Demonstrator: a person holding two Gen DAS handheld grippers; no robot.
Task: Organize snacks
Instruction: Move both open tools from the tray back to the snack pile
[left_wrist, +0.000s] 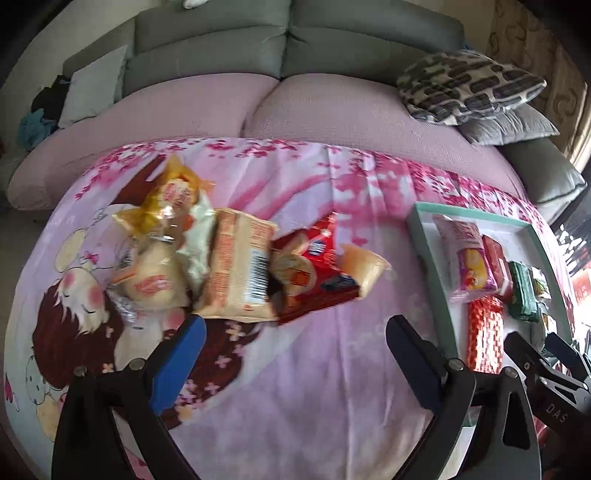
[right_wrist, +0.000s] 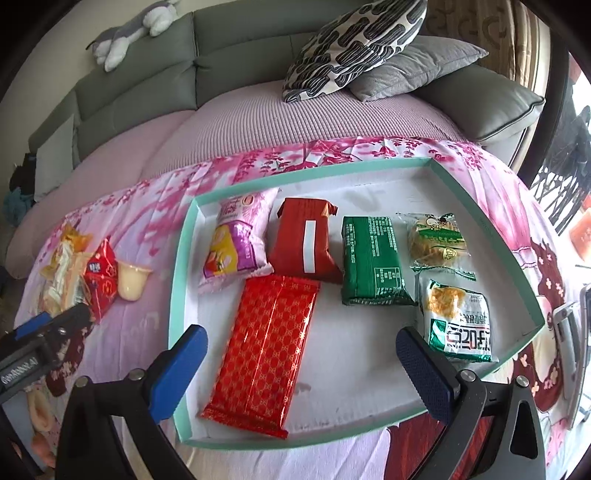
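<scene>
Both our grippers hang spread and empty: right gripper (right_wrist: 301, 363) over the tray (right_wrist: 183, 295), left gripper (left_wrist: 295, 341) near the pile.
Six packets sit in the tray; we still have the loose snack pile (left_wrist: 221, 258) and jelly cup (right_wrist: 132, 281) on the cloth.

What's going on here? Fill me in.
A person with two handheld grippers is sorting snacks into a teal-rimmed tray. Six packets already lie in it, including a long red packet. Both the left gripper and the right gripper are open and empty. A pile of snacks still waits on the pink cloth.
</scene>
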